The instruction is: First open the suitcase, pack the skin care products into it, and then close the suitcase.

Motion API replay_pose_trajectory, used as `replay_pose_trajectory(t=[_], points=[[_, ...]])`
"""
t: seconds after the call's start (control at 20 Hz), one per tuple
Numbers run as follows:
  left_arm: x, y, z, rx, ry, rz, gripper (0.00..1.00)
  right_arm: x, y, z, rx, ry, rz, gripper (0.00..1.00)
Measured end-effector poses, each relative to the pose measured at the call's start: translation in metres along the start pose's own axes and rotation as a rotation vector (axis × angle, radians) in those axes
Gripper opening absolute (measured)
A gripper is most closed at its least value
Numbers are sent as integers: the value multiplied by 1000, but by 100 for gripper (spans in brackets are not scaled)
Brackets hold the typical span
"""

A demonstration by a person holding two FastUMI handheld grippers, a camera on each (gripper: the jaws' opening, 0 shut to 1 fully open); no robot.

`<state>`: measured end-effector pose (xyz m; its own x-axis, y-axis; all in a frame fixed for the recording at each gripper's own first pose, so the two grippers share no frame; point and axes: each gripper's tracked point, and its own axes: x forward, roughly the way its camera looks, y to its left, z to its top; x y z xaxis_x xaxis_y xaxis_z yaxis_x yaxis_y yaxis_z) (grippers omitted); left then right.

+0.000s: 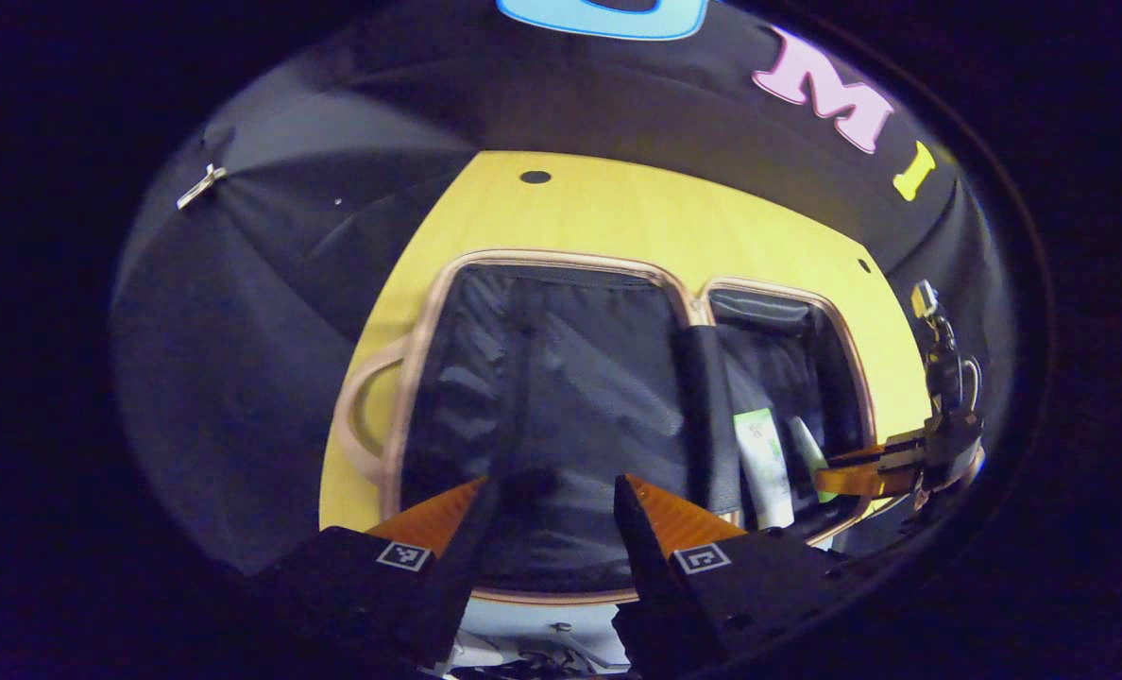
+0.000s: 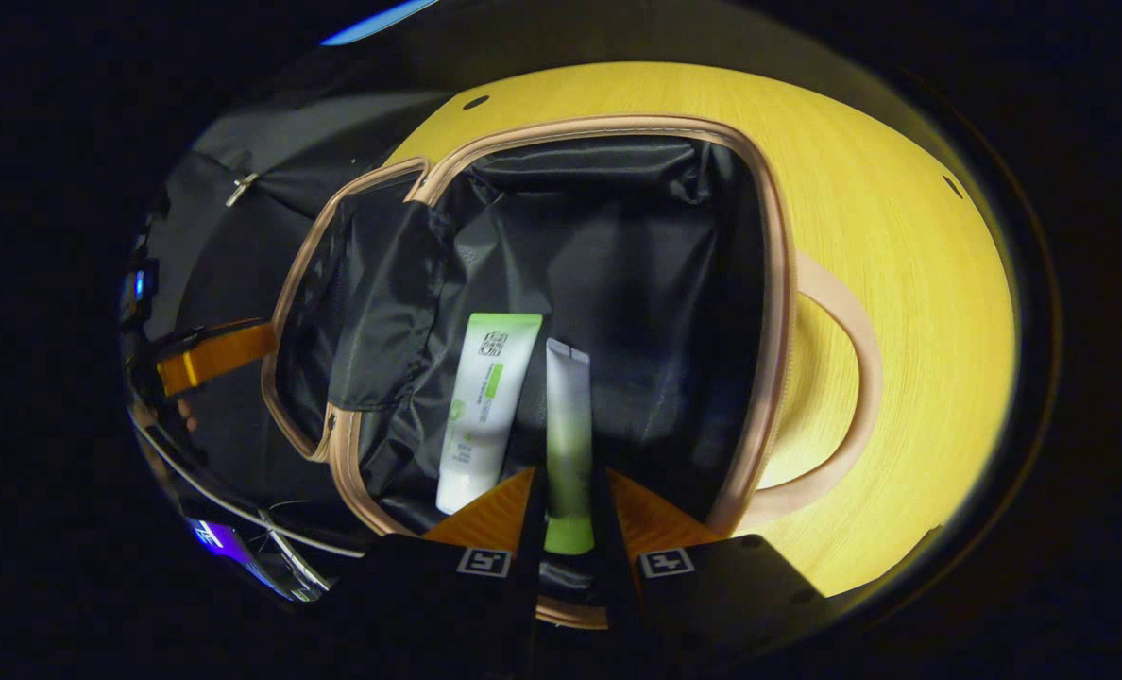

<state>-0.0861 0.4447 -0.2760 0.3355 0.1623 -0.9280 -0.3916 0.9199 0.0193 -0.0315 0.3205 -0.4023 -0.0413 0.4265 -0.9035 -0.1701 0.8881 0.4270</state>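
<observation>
Right tool [image 2: 569,515] gripping green tube [image 2: 569,444] | lowering into suitcase [image 2: 769,283] at 12 o'clock, beside white tube [image 2: 485,406] | releasing low, flat | left tool [image 1: 552,510] hanging released.

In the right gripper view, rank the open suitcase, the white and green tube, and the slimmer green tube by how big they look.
1. Open suitcase, by far the largest.
2. White and green tube.
3. Slimmer green tube, held in the right claw.

The tubes look alike in length; the slim one is partly hidden by the claw fingers, so their order is unsure.
</observation>
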Motion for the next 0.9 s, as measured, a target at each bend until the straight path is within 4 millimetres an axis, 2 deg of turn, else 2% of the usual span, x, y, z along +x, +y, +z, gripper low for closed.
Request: replay_pose_trajectory(t=[0.1,0.2,0.25,0.4,0.5,0.6,0.65,0.85,0.9], points=[[12,28,5,-65,-31,55,78,-18,15,7,-5,-48,52,62],[10,51,21,-182,-111,75,78,-42,19,21,-43,-138,78,78],[4,56,32,-265,-153,50,78,-53,19,26,-54,-177,85,96],[-1,91,67,-444,-208,63,79,-83,12,45,-30,-291,96,96],[3,123,75,-477,-193,113,79,-94,2,55,14,-347,83,95],[23,136,64,-487,-115,142,79,-100,-9,61,64,-373,61,96],[40,141,56,-497,-87,147,80,-104,-13,62,86,-385,54,96],[80,154,27,-498,41,188,79,-108,-22,50,129,-367,40,95],[89,153,28,-487,33,163,72,-108,-26,45,128,-357,28,95]])
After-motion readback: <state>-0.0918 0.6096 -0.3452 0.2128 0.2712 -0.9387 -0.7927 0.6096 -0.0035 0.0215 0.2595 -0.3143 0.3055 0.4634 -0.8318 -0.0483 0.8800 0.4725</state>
